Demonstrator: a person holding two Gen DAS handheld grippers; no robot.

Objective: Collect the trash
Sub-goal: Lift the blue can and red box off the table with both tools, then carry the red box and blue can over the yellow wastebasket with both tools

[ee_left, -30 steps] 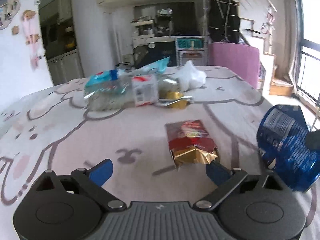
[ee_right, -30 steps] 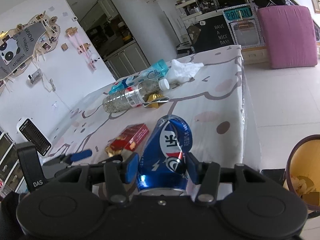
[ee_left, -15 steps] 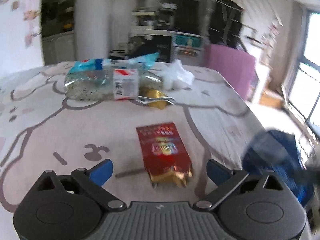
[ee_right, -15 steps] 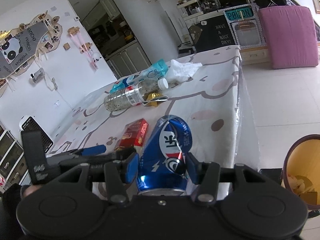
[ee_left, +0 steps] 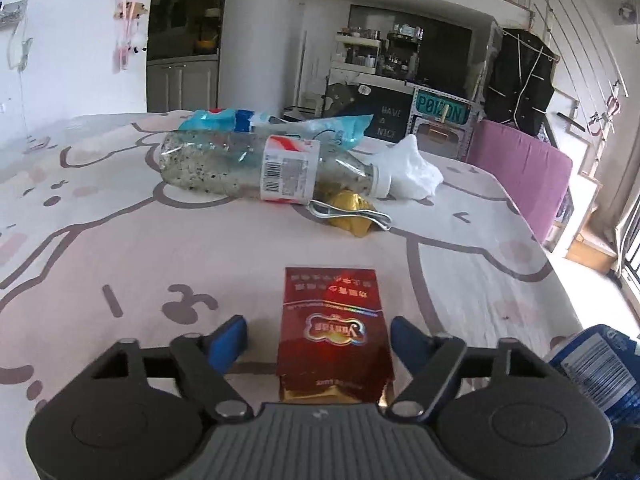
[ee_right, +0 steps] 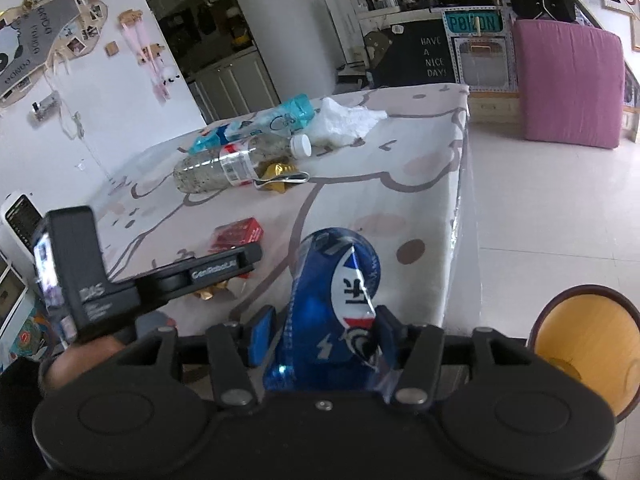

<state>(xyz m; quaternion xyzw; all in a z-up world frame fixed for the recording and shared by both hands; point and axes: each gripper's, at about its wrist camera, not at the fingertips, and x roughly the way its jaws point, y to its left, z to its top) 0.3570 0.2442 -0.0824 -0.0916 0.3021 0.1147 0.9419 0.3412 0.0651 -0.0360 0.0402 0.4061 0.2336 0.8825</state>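
Near the table's [ee_left: 460,248] front edge, the left gripper [ee_left: 318,338], its jaws just closing but not yet touching, straddles the red packet [ee_left: 334,320], which calls for a gentle squeeze, while the right gripper [ee_right: 322,332] pinches the blue can [ee_right: 332,300] beside the bin [ee_right: 588,344].

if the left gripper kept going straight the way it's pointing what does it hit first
The red cigarette pack, most likely. It already lies between the left gripper's fingers, which have just been closing but are not yet pressing on it. The tablecloth lies under it.
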